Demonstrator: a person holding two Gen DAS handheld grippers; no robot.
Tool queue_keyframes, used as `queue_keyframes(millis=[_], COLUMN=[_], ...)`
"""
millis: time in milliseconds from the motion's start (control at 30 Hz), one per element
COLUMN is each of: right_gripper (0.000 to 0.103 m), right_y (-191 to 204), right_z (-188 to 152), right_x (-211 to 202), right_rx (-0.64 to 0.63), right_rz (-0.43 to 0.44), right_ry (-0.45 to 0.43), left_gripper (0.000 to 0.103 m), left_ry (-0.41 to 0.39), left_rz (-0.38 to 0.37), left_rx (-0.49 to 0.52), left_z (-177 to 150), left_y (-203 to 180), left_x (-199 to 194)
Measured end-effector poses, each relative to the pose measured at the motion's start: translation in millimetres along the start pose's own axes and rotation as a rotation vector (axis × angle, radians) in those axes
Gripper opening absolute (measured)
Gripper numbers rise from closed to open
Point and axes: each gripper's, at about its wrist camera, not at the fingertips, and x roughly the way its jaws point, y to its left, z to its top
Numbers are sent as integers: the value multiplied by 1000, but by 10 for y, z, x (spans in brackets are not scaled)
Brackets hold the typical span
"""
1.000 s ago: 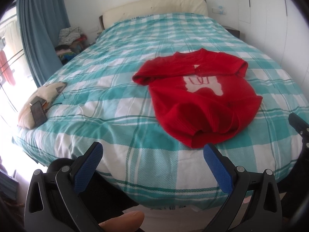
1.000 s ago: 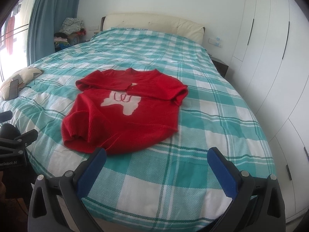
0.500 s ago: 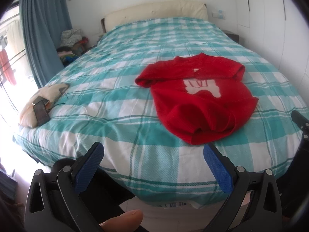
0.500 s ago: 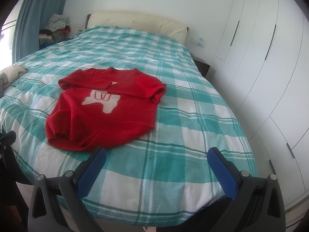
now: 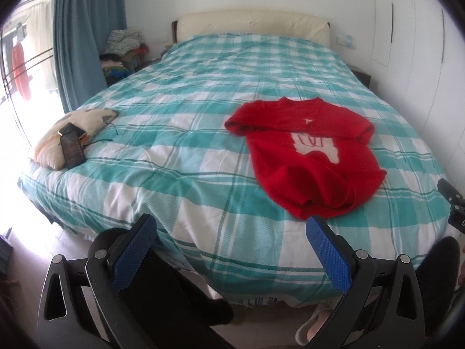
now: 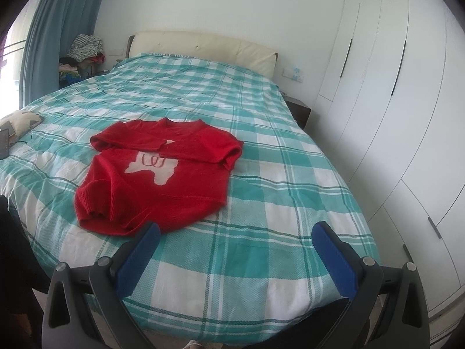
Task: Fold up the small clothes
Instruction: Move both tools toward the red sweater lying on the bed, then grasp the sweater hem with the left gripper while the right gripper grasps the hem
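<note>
A small red sweater (image 5: 308, 151) with a white figure on its chest lies on the green checked bed cover (image 5: 186, 133), both sleeves folded across the chest and its hem rumpled. It also shows in the right wrist view (image 6: 157, 174). My left gripper (image 5: 229, 226) is open and empty, held off the foot edge of the bed, left of the sweater's hem. My right gripper (image 6: 235, 232) is open and empty, over the foot of the bed, right of the hem. A part of the right gripper (image 5: 452, 203) shows at the left wrist view's right edge.
A cream cushion (image 5: 72, 133) with a phone (image 5: 72, 145) on it lies at the bed's left edge. Blue curtain (image 5: 84, 37) and a clothes pile (image 5: 122, 55) stand far left. White wardrobes (image 6: 392, 101) line the right. A cream headboard (image 6: 203, 49) is at the back.
Both grippers have pulled back from the bed and swung a little, so the sweater sits farther off in both views. Both stay open. The sweater has not moved.
</note>
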Motion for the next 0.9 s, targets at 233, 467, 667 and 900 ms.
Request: queue_keyframes(millis=[233, 467, 667, 900], right_gripper=[103, 103, 103, 103], right_y=[-133, -333, -366, -102], right_z=[14, -97, -233, -46], right_x=[213, 332, 515, 816], right_rx=[16, 98, 97, 43], right_rz=[17, 19, 28, 135], right_ry=[38, 83, 148, 147], left_gripper=[103, 102, 101, 79], left_ry=[62, 76, 123, 156], left_rz=[-112, -255, -255, -276], left_rx=[-1, 81, 108, 123], left_z=[45, 115, -34, -5], left_y=[50, -189, -316, -471], left_x=[411, 664, 912, 1177])
